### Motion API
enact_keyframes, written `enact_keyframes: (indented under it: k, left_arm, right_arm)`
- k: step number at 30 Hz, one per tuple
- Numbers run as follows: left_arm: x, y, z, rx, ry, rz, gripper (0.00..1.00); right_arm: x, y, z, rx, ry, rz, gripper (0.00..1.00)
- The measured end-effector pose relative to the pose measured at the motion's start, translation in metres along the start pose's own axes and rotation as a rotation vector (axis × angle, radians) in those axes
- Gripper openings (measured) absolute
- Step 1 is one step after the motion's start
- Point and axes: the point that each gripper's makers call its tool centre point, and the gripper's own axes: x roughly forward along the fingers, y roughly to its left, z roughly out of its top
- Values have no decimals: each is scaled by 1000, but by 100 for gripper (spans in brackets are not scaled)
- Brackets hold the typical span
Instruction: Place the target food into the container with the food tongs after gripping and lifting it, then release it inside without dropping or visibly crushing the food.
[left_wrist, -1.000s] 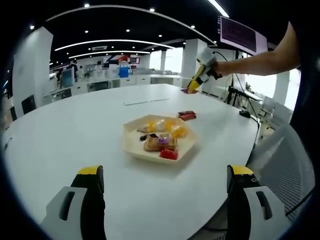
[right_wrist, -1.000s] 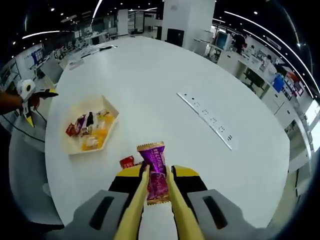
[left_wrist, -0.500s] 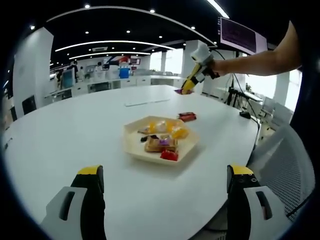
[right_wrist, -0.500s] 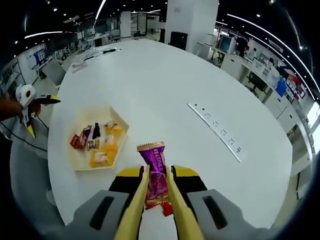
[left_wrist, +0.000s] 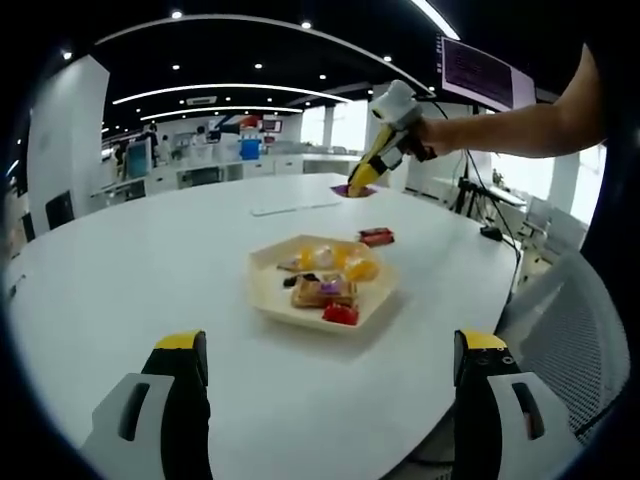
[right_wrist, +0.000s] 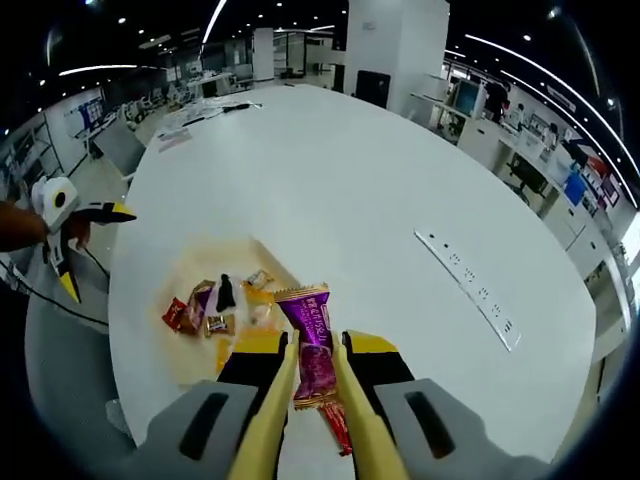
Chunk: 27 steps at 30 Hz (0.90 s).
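R gripper (right_wrist: 314, 372) w/ yellow tong-like jaws is clamped on a purple foil-wrapped snack bar (right_wrist: 312, 338), held in the air above the pale hexagonal tray (right_wrist: 190, 366) of assorted wrapped snacks. In left gripper view, same gripper (left_wrist: 362, 180) hangs over the round white table (left_wrist: 130, 270), beyond the tray (left_wrist: 268, 291), purple wrapper at its tips. Small red packet (left_wrist: 376, 236) lies on table just beside tray. L gripper (left_wrist: 325, 375): jaws spread wide, nothing between them, near table edge.
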Motion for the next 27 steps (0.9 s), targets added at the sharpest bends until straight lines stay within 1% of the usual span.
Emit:
enact_keyframes:
  k: [5,11,16,24,27]
  left_arm:
    - [0,1,1,0,-4,4,99]
    - [0,1,1,1,-6,2,99]
    - [-1,1,2,2,-10,3,99]
    - [0,1,2,2,-12,-1,99]
    - [-1,1,3,2,-14,1,99]
  right_arm:
    - [6,17,13,-15,-7,17,20]
    - [15,40,36,-27,-37,46,20]
    - [24,61,43,-54,-30,69,20]
    - [32,92,55,-109,-26,109,21]
    - [34,97,57,-119,-25,117,21]
